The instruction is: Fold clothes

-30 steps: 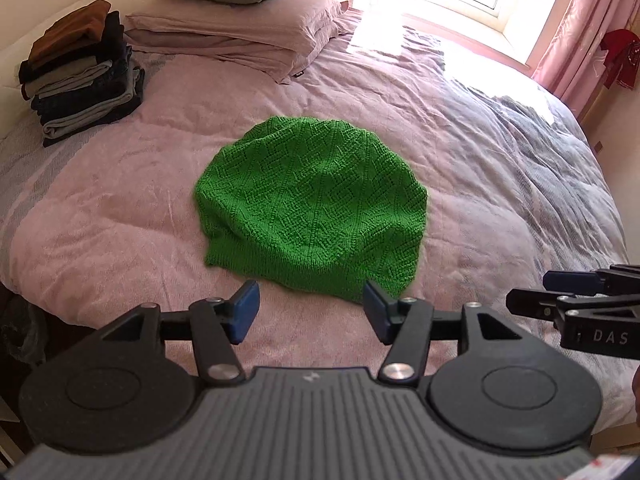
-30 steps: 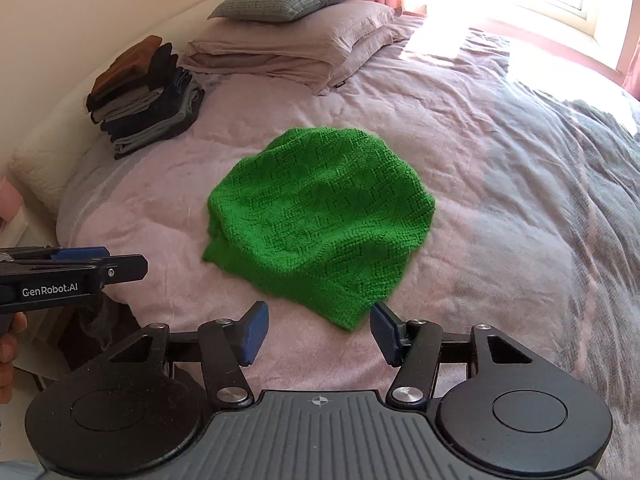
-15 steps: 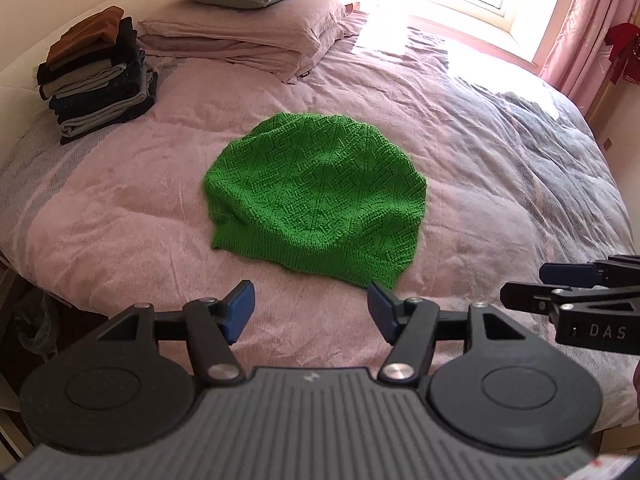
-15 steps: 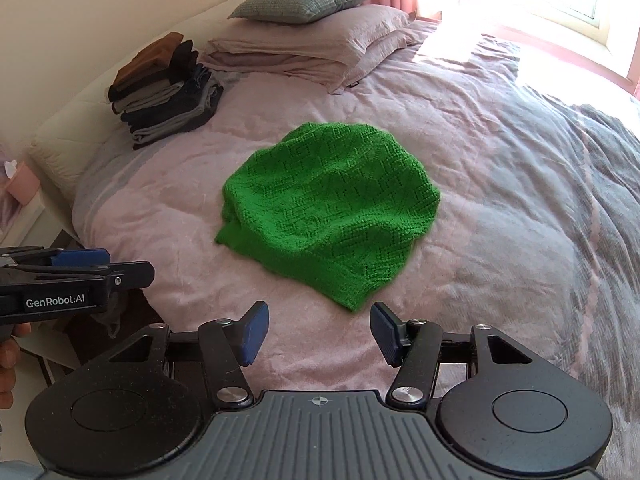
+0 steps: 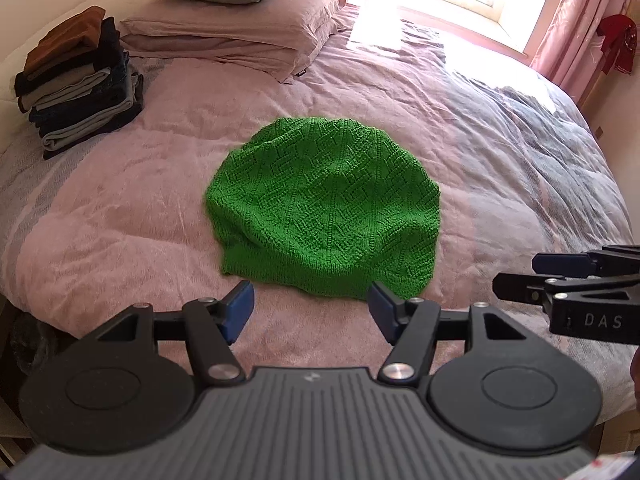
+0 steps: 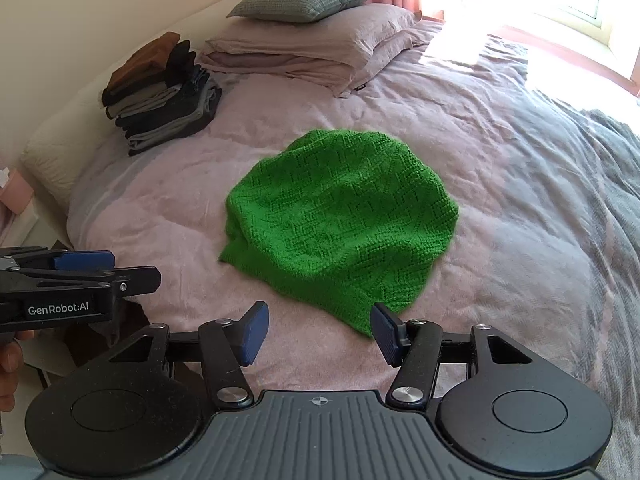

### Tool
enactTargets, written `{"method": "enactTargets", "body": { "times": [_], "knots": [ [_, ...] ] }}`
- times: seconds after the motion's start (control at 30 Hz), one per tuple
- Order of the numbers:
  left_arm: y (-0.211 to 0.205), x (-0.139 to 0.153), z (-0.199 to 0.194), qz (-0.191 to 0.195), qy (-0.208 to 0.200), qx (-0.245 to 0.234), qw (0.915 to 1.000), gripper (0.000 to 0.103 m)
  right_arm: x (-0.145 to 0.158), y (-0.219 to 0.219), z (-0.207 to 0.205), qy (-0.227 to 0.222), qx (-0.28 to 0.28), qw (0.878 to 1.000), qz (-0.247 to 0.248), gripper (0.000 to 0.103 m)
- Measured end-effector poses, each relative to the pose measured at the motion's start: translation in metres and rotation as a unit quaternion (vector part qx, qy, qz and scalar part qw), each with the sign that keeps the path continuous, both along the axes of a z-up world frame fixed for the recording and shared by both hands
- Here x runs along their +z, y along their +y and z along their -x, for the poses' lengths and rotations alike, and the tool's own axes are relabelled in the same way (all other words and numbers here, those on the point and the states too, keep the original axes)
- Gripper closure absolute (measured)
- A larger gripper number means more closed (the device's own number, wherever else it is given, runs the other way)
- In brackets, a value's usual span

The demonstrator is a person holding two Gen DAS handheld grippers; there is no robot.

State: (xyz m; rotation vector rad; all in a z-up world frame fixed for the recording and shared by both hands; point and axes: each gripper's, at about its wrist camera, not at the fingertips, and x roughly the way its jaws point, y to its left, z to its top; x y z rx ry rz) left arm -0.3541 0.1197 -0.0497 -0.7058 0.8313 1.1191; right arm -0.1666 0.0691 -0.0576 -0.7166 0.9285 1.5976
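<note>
You can't see much of your own hands: only fingertips at the far left edge of the right wrist view, under the left gripper (image 6: pixel 104 270), rest cut off. In the left wrist view the right gripper (image 5: pixel 520 276) pokes in from the right edge, body out of frame. Window glare washes out the far side of the bed (image 5: pixel 120 200), so detail there is lost. A red item (image 5: pixel 616 46) hangs by the curtain, too small to tell what it is.

The green knit garment (image 5: pixel 324 208) lies mid-bed, bunched into a rounded dome w/ zigzag texture, ribbed hem facing you, sleeves not visible. It sits just ahead of both grippers, not touching either.

Both your grippers are spread wide w/ blue pads, holding nothing.

Writing: "GenRobot.AI" on the left gripper's side, "DAS" on the right one's.

Folded clothes stack (image 5: pixel 76 84) sits far left near the pillows (image 5: pixel 236 28), well apart from the knit.
</note>
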Motion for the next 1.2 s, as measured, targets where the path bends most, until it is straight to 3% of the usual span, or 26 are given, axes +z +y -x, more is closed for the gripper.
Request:
{"method": "enactTargets", "body": {
  "times": [0.37, 0.6, 0.9, 1.2],
  "knots": [
    [0.106, -0.017, 0.045, 0.012, 0.006, -0.060, 0.9981, 0.042, -0.010, 0.076, 0.045, 0.001, -0.076, 0.997, 0.003, 0.050],
    [0.159, -0.070, 0.102, 0.056, 0.011, -0.036, 0.9977, 0.040, -0.055, 0.109, 0.077, -0.009, -0.104, 0.994, 0.029, 0.050],
    [0.211, -0.161, 0.174, 0.091, 0.032, 0.017, 0.9952, 0.041, -0.154, 0.147, 0.127, -0.034, -0.053, 0.996, 0.064, 0.050],
    [0.230, -0.214, 0.194, 0.106, 0.037, 0.052, 0.9923, 0.041, -0.221, 0.185, 0.165, -0.070, 0.019, 0.997, 0.026, 0.050]
  ]
}}
